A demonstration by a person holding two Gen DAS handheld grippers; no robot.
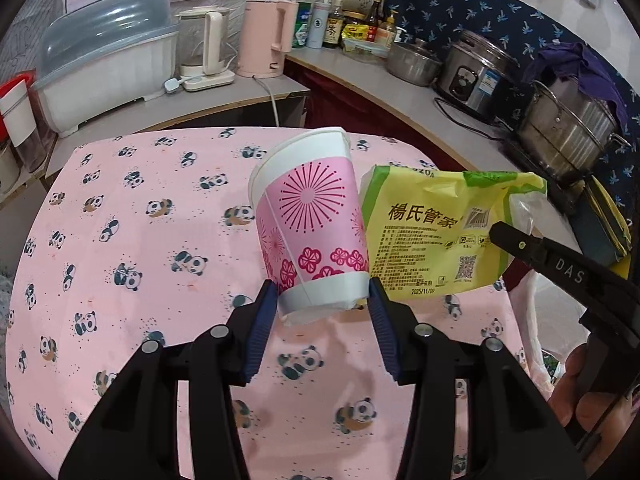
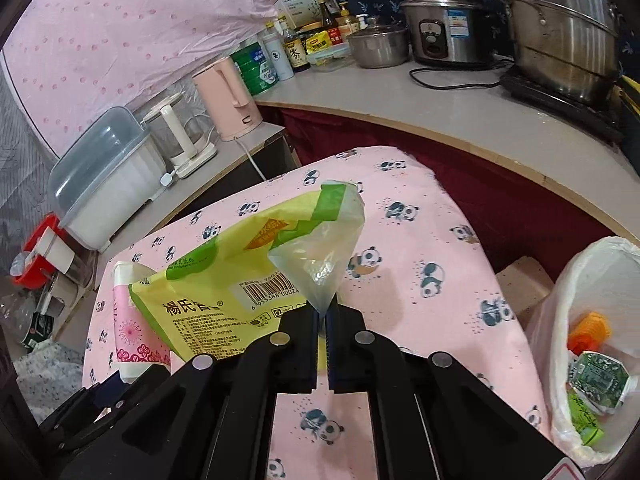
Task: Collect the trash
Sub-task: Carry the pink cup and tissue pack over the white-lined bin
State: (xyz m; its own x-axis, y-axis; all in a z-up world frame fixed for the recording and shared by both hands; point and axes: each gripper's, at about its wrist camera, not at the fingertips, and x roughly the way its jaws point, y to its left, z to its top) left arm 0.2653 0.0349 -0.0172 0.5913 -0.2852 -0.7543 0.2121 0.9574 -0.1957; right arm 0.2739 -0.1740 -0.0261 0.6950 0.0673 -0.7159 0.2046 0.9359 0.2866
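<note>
Two pieces of trash are lifted above the surface (image 1: 120,208), which is covered with a pink cloth with panda prints. The left hand-held gripper (image 1: 324,300) is clamped on the base of a paper cup (image 1: 312,220), white with pink flower patterns; the blue pads press on both sides of its lower white band, and the cup stands in the middle of the left wrist view, tilted a little to the left. The right hand-held gripper (image 2: 322,320) has its jaws together, pinching the clear plastic corner of a yellow-green wrapper (image 2: 224,280). This wrapper hangs just beside the cup, to its right in the left wrist view and to its left edge in the right wrist view. At the lower right of the right wrist view stands a bin with a white liner (image 2: 568,300), already holding green and orange scraps. On the counter behind are a pink kettle (image 1: 266,40) and steel pots (image 1: 568,136).
</note>
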